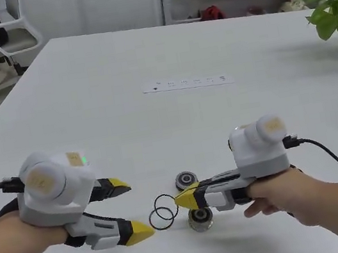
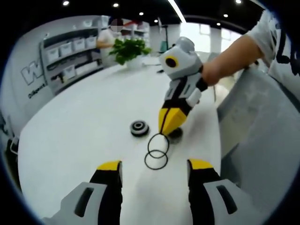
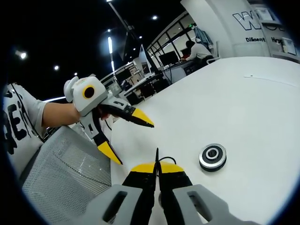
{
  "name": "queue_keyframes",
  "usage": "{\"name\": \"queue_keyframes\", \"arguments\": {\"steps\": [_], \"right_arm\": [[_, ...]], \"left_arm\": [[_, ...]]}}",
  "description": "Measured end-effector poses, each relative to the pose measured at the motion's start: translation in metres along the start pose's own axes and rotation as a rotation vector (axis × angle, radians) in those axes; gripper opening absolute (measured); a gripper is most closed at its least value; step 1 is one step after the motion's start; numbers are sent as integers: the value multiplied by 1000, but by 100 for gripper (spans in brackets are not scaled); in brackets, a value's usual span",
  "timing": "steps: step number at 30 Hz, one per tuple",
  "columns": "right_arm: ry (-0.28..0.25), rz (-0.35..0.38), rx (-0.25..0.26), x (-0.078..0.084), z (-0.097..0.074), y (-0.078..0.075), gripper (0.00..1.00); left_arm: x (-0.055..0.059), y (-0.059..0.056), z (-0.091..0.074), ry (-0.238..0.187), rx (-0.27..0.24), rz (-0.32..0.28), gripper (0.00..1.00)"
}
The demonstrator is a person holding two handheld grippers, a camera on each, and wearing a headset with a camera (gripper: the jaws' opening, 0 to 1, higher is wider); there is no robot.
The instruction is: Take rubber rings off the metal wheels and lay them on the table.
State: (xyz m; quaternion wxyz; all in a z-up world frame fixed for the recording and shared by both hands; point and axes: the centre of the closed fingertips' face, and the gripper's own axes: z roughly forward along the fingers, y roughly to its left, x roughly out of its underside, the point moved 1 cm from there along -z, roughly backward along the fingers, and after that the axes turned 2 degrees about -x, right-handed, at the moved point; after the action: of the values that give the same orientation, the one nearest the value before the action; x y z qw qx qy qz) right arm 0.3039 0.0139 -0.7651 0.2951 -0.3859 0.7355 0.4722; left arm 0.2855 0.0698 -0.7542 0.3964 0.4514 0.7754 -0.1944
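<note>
**Ring pinched, one more waiting on the surface**

The right gripper (image 1: 184, 198) reaches in from the right with its fingers (image 3: 143, 172) pressed together on a thin black ring (image 1: 166, 203). In the right gripper view the rubber shows as a dark line rising from between the yellow tips. That ring hangs low at the tips and overlaps a second ring (image 1: 160, 219), which lies flat on the white surface (image 1: 155, 122).

Both rings sit between the two grippers. They are at the right gripper's tips and just ahead of the left gripper (image 1: 135, 209), whose fingers (image 2: 108, 169) stand wide apart and hold nothing. In the left gripper view the rings lie along the line between those open fingers.

A near wheel (image 1: 201, 219) rests just beside the right fingers, partly under them. A far wheel (image 1: 186, 180) stands a little beyond. Whether either wheel has rubber left on it cannot be told.

The held ring looks ready to be set down, which calls only for the right fingers to part, since it is already down among the other parts.
</note>
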Motion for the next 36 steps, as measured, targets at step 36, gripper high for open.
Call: {"name": "queue_keyframes", "arguments": {"steps": [36], "right_arm": [[56, -9, 6, 15, 18, -5, 4]], "left_arm": [[15, -2, -2, 30, 2, -35, 57]]}}
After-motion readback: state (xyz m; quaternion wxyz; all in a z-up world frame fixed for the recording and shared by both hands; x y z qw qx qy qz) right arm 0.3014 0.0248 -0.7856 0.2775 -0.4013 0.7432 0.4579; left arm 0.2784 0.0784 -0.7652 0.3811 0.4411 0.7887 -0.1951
